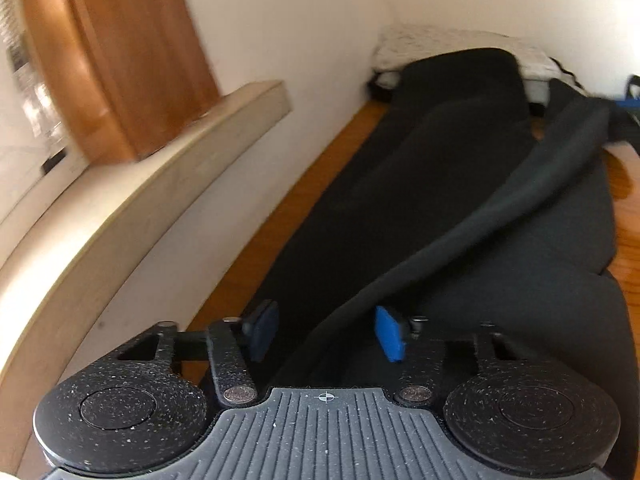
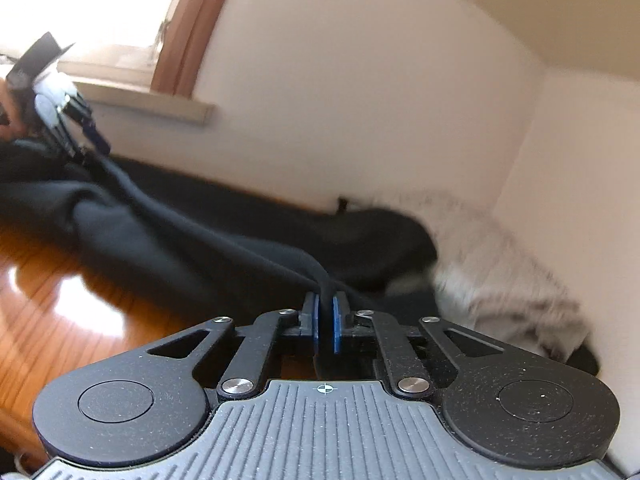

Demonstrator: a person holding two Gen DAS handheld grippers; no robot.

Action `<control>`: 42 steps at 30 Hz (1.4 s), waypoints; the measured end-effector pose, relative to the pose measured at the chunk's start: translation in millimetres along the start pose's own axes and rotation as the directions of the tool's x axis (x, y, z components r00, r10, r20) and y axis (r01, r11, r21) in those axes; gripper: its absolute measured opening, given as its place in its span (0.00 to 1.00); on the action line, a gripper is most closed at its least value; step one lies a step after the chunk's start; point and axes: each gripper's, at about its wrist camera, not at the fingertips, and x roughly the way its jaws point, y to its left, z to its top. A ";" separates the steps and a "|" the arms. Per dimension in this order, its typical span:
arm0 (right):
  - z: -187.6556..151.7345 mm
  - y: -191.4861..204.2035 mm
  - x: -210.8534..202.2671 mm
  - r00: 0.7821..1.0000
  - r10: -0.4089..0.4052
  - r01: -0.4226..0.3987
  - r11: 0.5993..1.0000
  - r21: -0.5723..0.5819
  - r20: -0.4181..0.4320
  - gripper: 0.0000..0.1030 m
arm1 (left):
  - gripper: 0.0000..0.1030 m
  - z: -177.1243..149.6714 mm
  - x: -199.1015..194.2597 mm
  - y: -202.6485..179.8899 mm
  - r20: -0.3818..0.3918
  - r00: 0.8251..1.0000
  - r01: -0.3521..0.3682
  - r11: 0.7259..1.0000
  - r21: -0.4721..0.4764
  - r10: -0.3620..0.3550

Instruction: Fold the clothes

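A long black garment [image 1: 460, 152] lies stretched along a wooden table [image 1: 280, 220] beside the wall. A raised fold of it runs from my right gripper [image 1: 624, 106] at the far right down between my left gripper's [image 1: 326, 332] blue pads [image 1: 390, 334]. Those pads stand well apart and I see no squeeze on the cloth. In the right wrist view my right gripper [image 2: 325, 320] is shut on a bunched ridge of the black garment [image 2: 180, 240]. That ridge leads up-left to the left gripper [image 2: 94, 140], held by a person's hand.
A white-grey speckled cloth [image 1: 440, 44] is heaped at the table's far end in the corner, beside my right gripper [image 2: 500, 280]. A pale window sill [image 1: 160, 152] juts from the wall at the left. Glossy bare table [image 2: 60, 300] shows at the garment's near side.
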 end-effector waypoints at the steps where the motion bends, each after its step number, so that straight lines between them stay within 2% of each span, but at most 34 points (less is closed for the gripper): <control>1: 6.8 -1.1 2.4 1.000 -0.014 0.014 1.000 -0.018 0.018 0.07 | 0.38 0.0 0.3 -0.2 0.002 1.000 0.017 1.000 0.005 -0.017; 3: 24.7 -5.1 11.7 0.999 -0.032 0.034 0.998 -0.053 0.042 0.06 | 0.16 -1.0 0.2 0.6 0.007 0.999 0.052 0.999 -0.006 -0.052; 5: 42.9 -12.3 22.8 0.998 -0.030 0.034 0.997 -0.064 0.063 0.06 | 0.06 -0.5 -1.1 1.1 0.010 0.999 0.053 0.998 -0.022 -0.052; 7: 65.0 -19.4 39.4 0.997 -0.023 0.029 0.996 -0.080 0.077 0.06 | 0.06 3.5 -9.6 3.5 0.020 1.000 0.024 0.999 -0.047 -0.023; 9: 88.1 -24.1 59.5 0.996 -0.025 0.034 0.993 -0.114 0.084 0.06 | 0.06 9.0 -25.3 9.0 0.080 0.997 -0.017 0.996 -0.084 0.024; 11: 111.1 -30.6 81.8 0.996 -0.019 0.030 0.991 -0.128 0.084 0.06 | 0.06 13.7 -37.3 19.2 0.119 0.992 -0.019 0.992 -0.128 0.034; 13: 135.9 -36.1 113.4 0.998 -0.008 0.015 0.994 -0.111 0.066 0.06 | 0.06 14.9 -36.6 30.7 0.120 0.991 -0.039 0.986 -0.160 0.058; 15: 151.9 -37.9 152.6 1.000 0.015 -0.014 0.996 -0.084 0.012 0.09 | 0.06 14.0 -29.5 42.2 0.101 0.991 -0.063 0.979 -0.194 0.084; 17: 156.6 -39.8 185.8 0.999 0.006 -0.007 0.999 -0.038 -0.044 0.30 | 0.06 5.7 -13.0 50.1 0.048 0.996 -0.062 0.971 -0.229 0.075; 18: 155.0 -43.6 197.2 0.998 0.002 -0.001 1.000 0.012 -0.062 0.34 | 0.07 1.6 -4.8 54.1 0.021 0.997 -0.063 0.967 -0.247 0.070; 20: 144.1 -58.5 201.5 0.997 0.021 -0.012 0.992 0.129 -0.072 0.35 | 0.08 -6.7 4.2 56.6 0.001 0.998 -0.054 0.964 -0.262 0.056; 22: 129.1 -72.4 198.7 0.996 0.027 -0.010 0.982 0.188 -0.089 0.35 | 0.08 -9.8 3.4 56.3 0.012 0.999 -0.045 0.962 -0.269 0.050; 24: 112.7 -85.5 191.4 0.993 0.008 0.016 0.979 0.205 -0.114 0.35 | 0.20 -8.9 0.0 55.3 0.022 0.999 -0.039 0.963 -0.267 0.046; 26: 98.5 -98.3 180.0 0.992 -0.010 0.037 0.973 0.227 -0.123 0.35 | 0.27 -6.8 -4.6 53.5 0.031 0.999 -0.032 0.965 -0.260 0.042; 28: 88.7 -107.4 168.7 0.993 -0.007 0.039 0.965 0.258 -0.121 0.36 | 0.38 -4.7 -9.2 51.7 0.041 0.999 -0.025 0.967 -0.253 0.037; 29: 85.7 -108.8 164.9 0.993 -0.001 0.034 0.963 0.268 -0.122 0.36 | 0.47 -4.0 -11.8 50.4 0.046 0.998 -0.022 0.968 -0.250 0.035; 30: 83.6 -108.7 161.8 0.993 0.009 0.025 0.961 0.275 -0.122 0.36 | 0.61 -4.8 -15.9 47.3 0.052 0.998 -0.021 0.969 -0.246 0.035; 32: 82.4 -98.5 159.1 0.992 0.049 -0.013 0.959 0.282 -0.119 0.37 | 0.71 -6.9 -24.7 40.4 0.069 0.997 -0.029 0.972 -0.233 0.046; 37: 84.6 -57.2 161.8 0.973 0.200 -0.157 0.938 0.308 -0.113 0.40 | 0.76 -16.7 -44.6 34.8 0.092 0.996 0.005 0.965 -0.261 0.019; 38: 85.6 -47.1 162.4 0.966 0.235 -0.190 0.931 0.311 -0.112 0.44 | 0.76 -20.7 -50.4 35.4 0.097 0.995 0.009 0.962 -0.274 0.018; 42: 95.1 -1.3 164.3 0.918 0.385 -0.336 0.883 0.328 -0.097 0.45 | 0.78 -34.9 -68.8 38.1 0.125 0.991 -0.005 0.954 -0.299 0.045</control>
